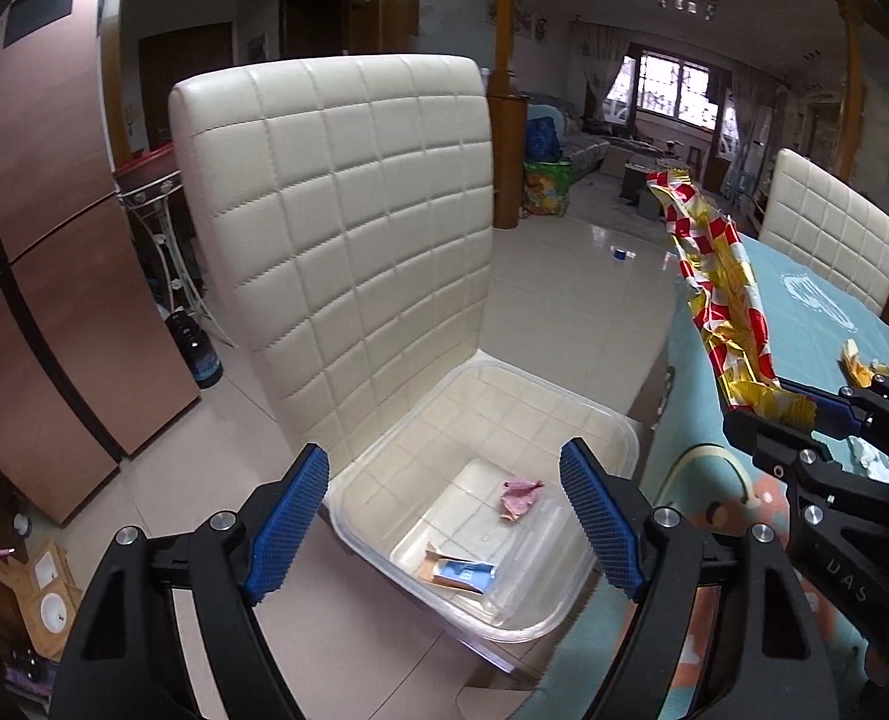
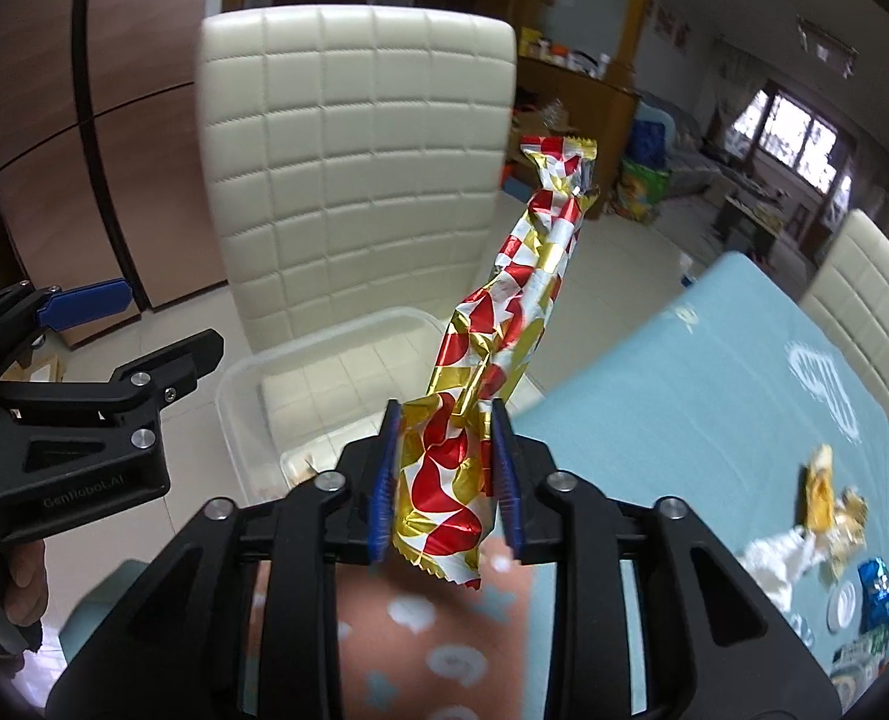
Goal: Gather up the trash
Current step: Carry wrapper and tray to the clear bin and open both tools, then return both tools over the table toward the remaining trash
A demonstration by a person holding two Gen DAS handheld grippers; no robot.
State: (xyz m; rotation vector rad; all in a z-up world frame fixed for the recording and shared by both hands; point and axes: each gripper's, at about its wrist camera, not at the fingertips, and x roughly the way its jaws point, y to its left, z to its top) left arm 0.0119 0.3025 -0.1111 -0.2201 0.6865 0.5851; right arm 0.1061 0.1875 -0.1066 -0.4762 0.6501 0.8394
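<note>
- Right gripper (image 2: 444, 474): the pads bracket the lower end of a long red, gold and white foil wrapper (image 2: 504, 324). The left pad touches; a gap shows at the right pad, so the grip appears loose.
- Left gripper (image 1: 444, 516): jaws spread wide, empty, poised over the clear plastic bin (image 1: 600, 420) on the cream quilted chair (image 1: 336, 198).
- Risk: the wrapper sits over the teal tablecloth (image 2: 714, 360) edge, not yet over the bin. It may slip out and land on the cloth or the floor.
- Risk: the long free end may catch the bin rim and hang outside.
- Remaining trash: crumpled wrappers (image 2: 828, 504) lie on the table.
</note>
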